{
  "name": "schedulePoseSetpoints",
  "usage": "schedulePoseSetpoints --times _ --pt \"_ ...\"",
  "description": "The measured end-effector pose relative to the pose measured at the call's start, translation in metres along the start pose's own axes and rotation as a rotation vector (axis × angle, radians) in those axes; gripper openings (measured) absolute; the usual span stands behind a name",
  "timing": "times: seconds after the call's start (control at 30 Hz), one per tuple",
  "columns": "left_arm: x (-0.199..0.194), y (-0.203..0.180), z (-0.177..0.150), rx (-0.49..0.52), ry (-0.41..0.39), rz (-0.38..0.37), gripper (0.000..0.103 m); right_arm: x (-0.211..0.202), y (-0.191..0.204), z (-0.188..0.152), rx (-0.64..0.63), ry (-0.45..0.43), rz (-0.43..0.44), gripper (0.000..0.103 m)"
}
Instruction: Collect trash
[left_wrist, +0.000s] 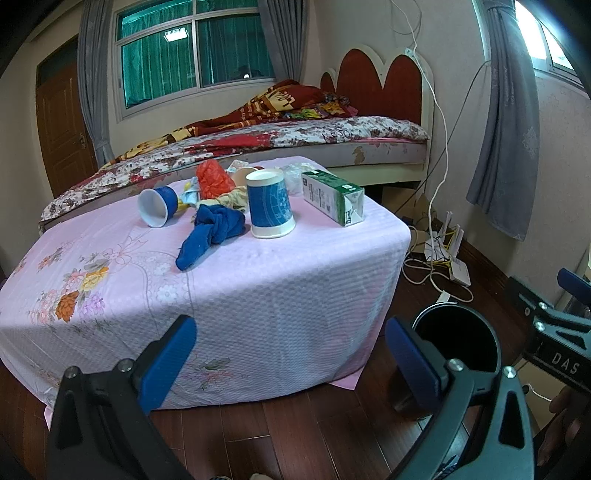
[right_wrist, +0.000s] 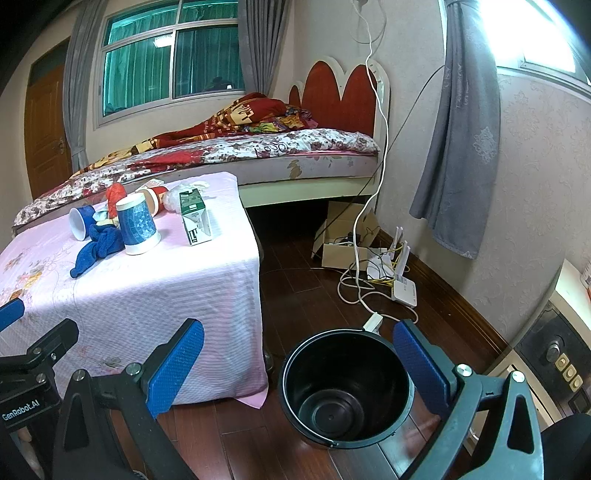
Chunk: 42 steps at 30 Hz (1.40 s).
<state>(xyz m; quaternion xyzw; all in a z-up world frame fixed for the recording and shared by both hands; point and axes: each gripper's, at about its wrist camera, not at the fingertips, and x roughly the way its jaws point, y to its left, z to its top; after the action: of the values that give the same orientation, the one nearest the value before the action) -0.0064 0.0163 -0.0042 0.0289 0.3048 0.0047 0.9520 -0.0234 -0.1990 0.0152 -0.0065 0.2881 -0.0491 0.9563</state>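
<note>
Trash lies on a low table under a pink floral cloth (left_wrist: 258, 288) (right_wrist: 207, 295). An upside-down blue paper cup (left_wrist: 270, 204) (right_wrist: 137, 223) stands in the middle. A second blue cup (left_wrist: 158, 206) (right_wrist: 81, 221) lies on its side to the left. A green and white carton (left_wrist: 332, 195) (right_wrist: 195, 217) lies at the right. A crumpled blue cloth (left_wrist: 210, 232) (right_wrist: 98, 247) and an orange bag (left_wrist: 212, 179) (right_wrist: 116, 194) sit among them. A black bin (right_wrist: 345, 384) (left_wrist: 460, 341) stands empty on the floor to the right. My left gripper (left_wrist: 291, 365) hangs open before the table's front. My right gripper (right_wrist: 299, 369) is open over the bin's left rim.
A bed (left_wrist: 258, 144) with floral bedding runs behind the table. Cables, a router (right_wrist: 404, 290) and a cardboard box (right_wrist: 343, 251) clutter the floor by the right wall. Grey curtains (right_wrist: 458, 147) hang there. The floor is dark wood, with a brown door (left_wrist: 59, 133) at the far left.
</note>
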Motion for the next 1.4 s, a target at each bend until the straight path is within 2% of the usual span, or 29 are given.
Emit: schedulePoseSetpoints --times 1.23,1.4 --pt "0.001 -0.001 -0.004 0.0 0.003 -0.001 0.102 0.001 0.012 -0.001 -0.009 0.002 0.004 0.103" --pt "0.007 0.002 0.003 -0.003 0.004 0.021 0.102 0.01 0.017 0.0 -0.03 0.012 0.022 0.103"
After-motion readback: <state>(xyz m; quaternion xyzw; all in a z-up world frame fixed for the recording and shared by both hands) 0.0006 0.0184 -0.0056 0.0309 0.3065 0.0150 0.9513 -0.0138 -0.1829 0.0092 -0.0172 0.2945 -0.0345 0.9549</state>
